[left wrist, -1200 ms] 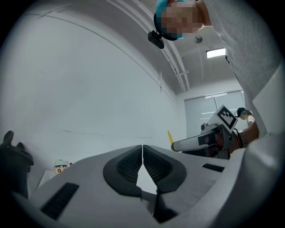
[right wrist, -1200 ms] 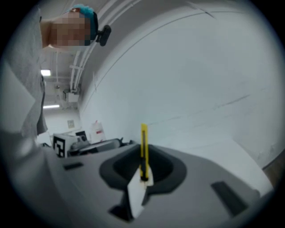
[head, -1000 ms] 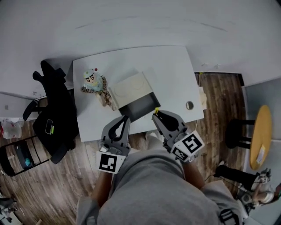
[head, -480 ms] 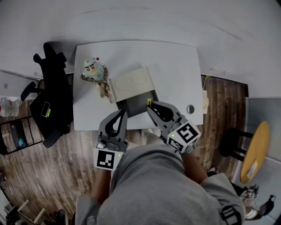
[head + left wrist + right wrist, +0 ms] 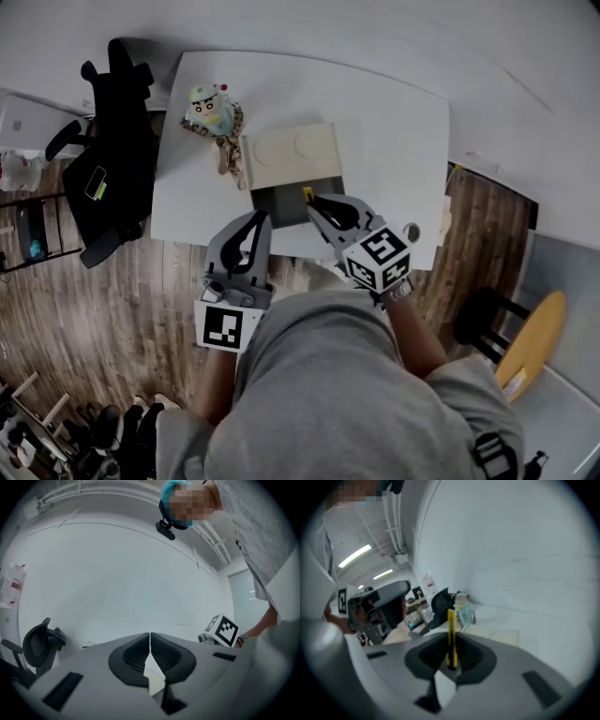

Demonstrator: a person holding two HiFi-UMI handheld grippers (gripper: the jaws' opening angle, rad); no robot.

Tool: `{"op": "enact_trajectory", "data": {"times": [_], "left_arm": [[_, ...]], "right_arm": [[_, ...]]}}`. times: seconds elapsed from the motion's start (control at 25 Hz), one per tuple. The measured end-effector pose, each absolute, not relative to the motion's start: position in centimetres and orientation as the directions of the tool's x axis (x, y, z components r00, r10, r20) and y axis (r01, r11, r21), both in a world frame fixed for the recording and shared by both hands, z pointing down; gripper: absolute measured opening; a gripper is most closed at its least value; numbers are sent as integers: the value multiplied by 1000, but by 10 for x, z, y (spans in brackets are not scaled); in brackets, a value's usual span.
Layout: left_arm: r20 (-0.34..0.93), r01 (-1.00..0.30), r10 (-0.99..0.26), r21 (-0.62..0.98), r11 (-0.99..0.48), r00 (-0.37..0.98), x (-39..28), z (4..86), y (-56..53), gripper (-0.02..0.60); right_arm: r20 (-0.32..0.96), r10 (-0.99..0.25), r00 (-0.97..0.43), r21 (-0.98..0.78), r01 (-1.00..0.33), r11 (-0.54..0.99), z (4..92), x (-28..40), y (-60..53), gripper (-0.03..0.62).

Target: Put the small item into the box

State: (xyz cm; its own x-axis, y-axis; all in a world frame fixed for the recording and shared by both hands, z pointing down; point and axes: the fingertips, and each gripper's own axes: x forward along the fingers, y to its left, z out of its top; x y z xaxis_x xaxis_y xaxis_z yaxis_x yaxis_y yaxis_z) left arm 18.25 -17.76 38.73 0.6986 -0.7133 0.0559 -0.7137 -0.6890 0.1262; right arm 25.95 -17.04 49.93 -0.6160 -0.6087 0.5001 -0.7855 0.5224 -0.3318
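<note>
An open box sits on the white table (image 5: 394, 131), its cream lid (image 5: 292, 155) folded back and its dark inside (image 5: 281, 202) facing me. My right gripper (image 5: 313, 200) reaches over the near edge of that dark inside, shut on a thin yellow item (image 5: 307, 195). In the right gripper view the yellow item (image 5: 451, 630) stands upright between the jaws of the right gripper (image 5: 451, 645). My left gripper (image 5: 259, 221) hovers at the table's front edge, left of the box, shut and empty. The left gripper (image 5: 150, 635) shows its jaws pressed together.
A cartoon doll (image 5: 214, 109) lies on the table left of the lid, also seen as the doll (image 5: 464, 609). A black office chair (image 5: 111, 173) stands left of the table. A round cable hole (image 5: 410, 232) is near the table's right front corner. A yellow stool (image 5: 534, 342) stands at the right.
My right gripper has moved forward with the yellow item, from the table's front edge to over the box's dark inside. The left gripper stays near the front edge, still shut.
</note>
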Motion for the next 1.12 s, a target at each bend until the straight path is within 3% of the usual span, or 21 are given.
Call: {"op": "enact_trajectory", "data": {"times": [0.36,1.12], "left_arm": [[80,-765,-761,118,-634,643,173,390,-183,38],[126,-827,-818,143,-544,561,137,410,-182,38]], "right_arm": [[625,-467,-625,-359,-762,539,568,251,-171,74],[854,-193,-482,-274,-734,621,687,241,-169,73]]}}
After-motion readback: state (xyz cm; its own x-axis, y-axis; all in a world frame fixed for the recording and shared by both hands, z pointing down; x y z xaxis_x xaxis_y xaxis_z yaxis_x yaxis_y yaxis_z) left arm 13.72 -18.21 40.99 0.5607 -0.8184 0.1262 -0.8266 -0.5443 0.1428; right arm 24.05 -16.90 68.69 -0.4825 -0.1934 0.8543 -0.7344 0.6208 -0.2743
